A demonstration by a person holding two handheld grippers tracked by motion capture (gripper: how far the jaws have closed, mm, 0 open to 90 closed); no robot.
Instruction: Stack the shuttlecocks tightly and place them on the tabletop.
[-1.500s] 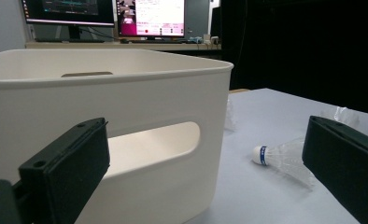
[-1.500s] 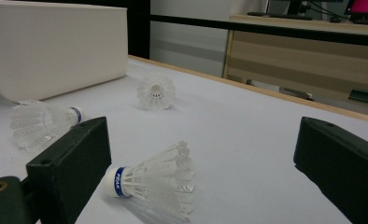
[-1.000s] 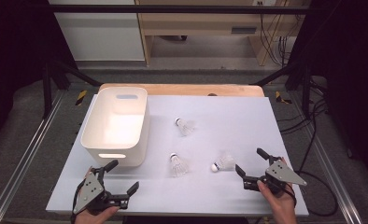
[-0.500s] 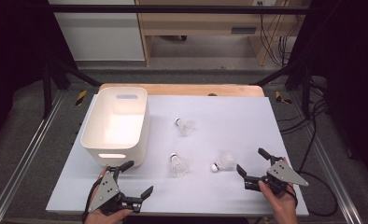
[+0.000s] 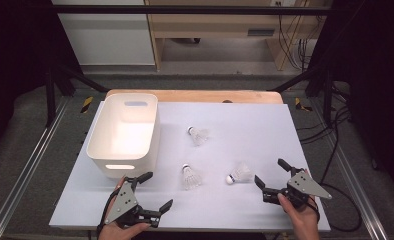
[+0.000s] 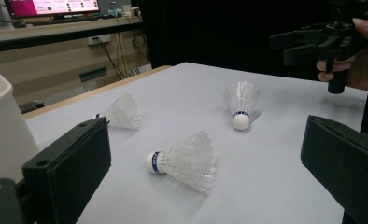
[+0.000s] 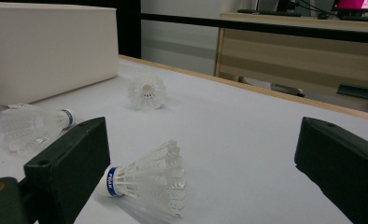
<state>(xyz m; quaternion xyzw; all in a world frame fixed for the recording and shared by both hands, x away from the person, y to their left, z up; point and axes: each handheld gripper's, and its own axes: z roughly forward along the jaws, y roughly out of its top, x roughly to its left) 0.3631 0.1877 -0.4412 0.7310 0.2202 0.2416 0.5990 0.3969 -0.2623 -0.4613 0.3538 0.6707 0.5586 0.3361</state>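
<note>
On the white counter (image 5: pixel 245 125) lie three shuttlecocks, all on their sides. Taking the middle of the counter as the clock's centre in the high view, the far shuttlecock (image 5: pixel 199 135) sits just off centre toward 12 o'clock, the near-left shuttlecock (image 5: pixel 190 177) lies at about 6 o'clock, and the near-right shuttlecock (image 5: pixel 239 174) lies at about 5 o'clock. The three are apart from one another, none touching.

The white bin (image 5: pixel 125 135) stands at 9 o'clock, upright, its open top facing up.

The left tool (image 5: pixel 149 195) hovers at about 7 o'clock, close to the near edge, held in the person's left hand (image 5: pixel 120 229). Its jaws stand wide apart and grip nothing. In the left gripper view the near-left shuttlecock (image 6: pixel 184 162) lies between the lines of the two jaws, just ahead of them, cork end pointing toward the left jaw.

The right tool (image 5: pixel 271 174) is at about 4 o'clock, in the person's right hand (image 5: pixel 300 215). Its jaws are likewise spread wide, released, with nothing between them being touched. In the right gripper view the near-right shuttlecock (image 7: pixel 147 182) lies just ahead of the left jaw, its blue-banded cork end next to that jaw, feathers fanning toward the gap.
</note>
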